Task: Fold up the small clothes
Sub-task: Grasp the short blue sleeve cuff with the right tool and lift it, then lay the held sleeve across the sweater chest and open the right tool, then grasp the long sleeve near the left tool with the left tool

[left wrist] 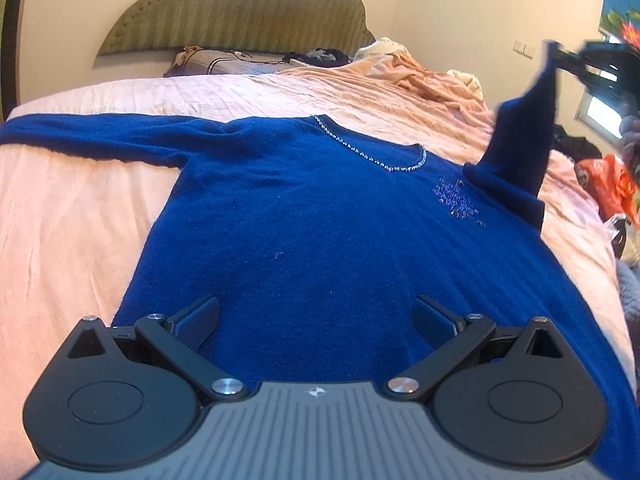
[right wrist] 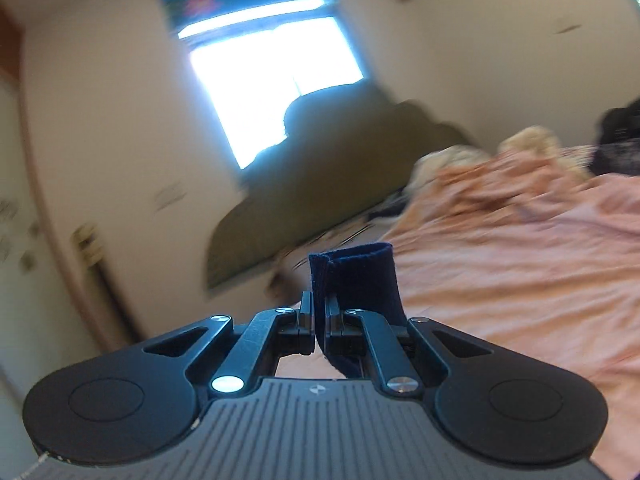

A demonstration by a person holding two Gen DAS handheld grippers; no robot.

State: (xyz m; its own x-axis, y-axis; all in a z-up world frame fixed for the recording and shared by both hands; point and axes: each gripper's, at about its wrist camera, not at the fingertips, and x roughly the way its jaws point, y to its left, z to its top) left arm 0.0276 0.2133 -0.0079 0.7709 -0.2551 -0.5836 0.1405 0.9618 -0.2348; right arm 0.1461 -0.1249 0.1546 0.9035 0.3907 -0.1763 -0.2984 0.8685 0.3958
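The right hand-held gripper [right wrist: 319, 316] is clenched on the blue sweater's [left wrist: 304, 216] sleeve cuff [right wrist: 352, 276], lifting it to fold inward; the left hand-held gripper [left wrist: 316, 316] hovers released over the hem on the bed [left wrist: 72, 208]

A pink bedspread [left wrist: 80, 208] covers the bed below a padded olive headboard [left wrist: 240, 12]. A rumpled peach blanket [left wrist: 400, 76] lies near the head, an orange bag [left wrist: 612, 184] off the right edge.
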